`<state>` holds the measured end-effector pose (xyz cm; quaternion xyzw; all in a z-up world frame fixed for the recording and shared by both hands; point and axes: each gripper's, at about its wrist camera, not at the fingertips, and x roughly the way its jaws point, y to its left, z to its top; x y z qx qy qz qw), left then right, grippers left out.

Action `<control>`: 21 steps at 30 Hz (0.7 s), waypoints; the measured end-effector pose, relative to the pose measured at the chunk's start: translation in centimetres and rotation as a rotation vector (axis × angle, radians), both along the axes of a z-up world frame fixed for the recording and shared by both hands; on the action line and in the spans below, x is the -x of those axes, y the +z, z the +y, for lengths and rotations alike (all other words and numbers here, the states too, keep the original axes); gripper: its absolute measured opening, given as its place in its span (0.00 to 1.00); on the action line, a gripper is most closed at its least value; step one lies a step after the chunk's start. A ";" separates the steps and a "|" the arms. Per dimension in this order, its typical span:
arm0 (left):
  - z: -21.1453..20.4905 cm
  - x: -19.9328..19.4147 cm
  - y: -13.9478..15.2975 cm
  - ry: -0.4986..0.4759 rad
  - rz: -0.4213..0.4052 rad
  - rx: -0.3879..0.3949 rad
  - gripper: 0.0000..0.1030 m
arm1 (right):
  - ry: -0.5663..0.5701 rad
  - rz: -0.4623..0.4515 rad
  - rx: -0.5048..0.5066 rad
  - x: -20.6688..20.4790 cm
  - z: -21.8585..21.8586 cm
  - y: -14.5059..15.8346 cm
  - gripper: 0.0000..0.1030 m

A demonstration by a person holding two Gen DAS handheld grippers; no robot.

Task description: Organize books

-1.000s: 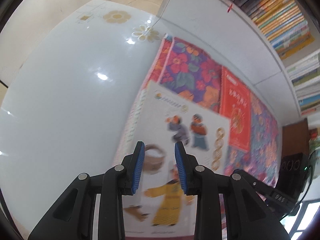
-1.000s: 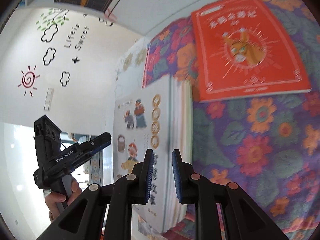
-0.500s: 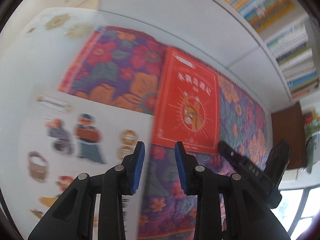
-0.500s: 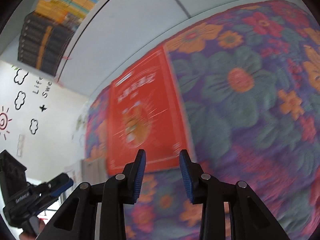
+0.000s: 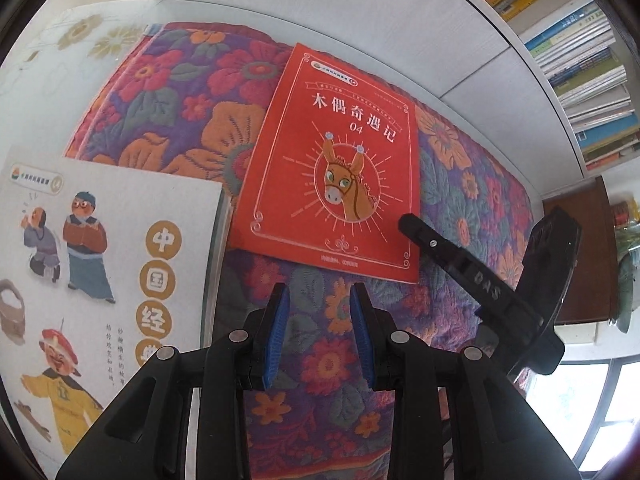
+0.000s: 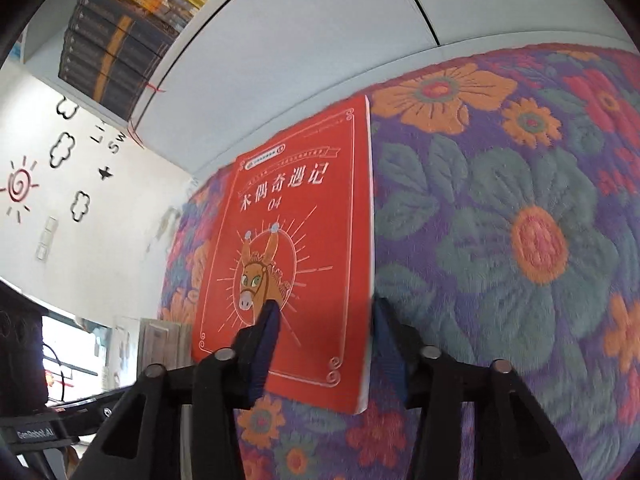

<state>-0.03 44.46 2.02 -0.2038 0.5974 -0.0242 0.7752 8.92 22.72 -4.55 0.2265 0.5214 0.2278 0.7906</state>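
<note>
The left tool [image 5: 316,300] hangs over a flowered quilt [image 5: 320,364], pointing steeply down, its blue pads [image 5: 276,332] drawn fairly near each other with only quilt showing in the gap; it grips nothing. The right tool [image 6: 324,312] sits low over the near right corner of a red book [image 5: 328,184], its fingers set to either side of the book's right edge, one over the cover and one over the quilt; they stand apart and do not press on the book. The red book lies flat, face up on the quilt, with a donkey's head drawn in a ring of rays and white Chinese lettering above it. From the left tool's view the right tool's black body reaches in from the right, its tip over the book's lower right corner. To the left of the red book lies a white picture book [image 5: 104,280] with cartoon figures and round gold title marks, its near corner close to the red book. The quilt covers part of a glossy white surface [image 5: 52,76]. Behind runs a white panel, and above it a bookshelf [image 5: 580,64] packed with book spines.
</note>
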 end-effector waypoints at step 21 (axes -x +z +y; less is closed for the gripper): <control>-0.4 3.5 1.5 0.106 -0.004 -0.039 0.28 | 0.000 0.202 -0.336 1.6 -3.2 -2.7 0.07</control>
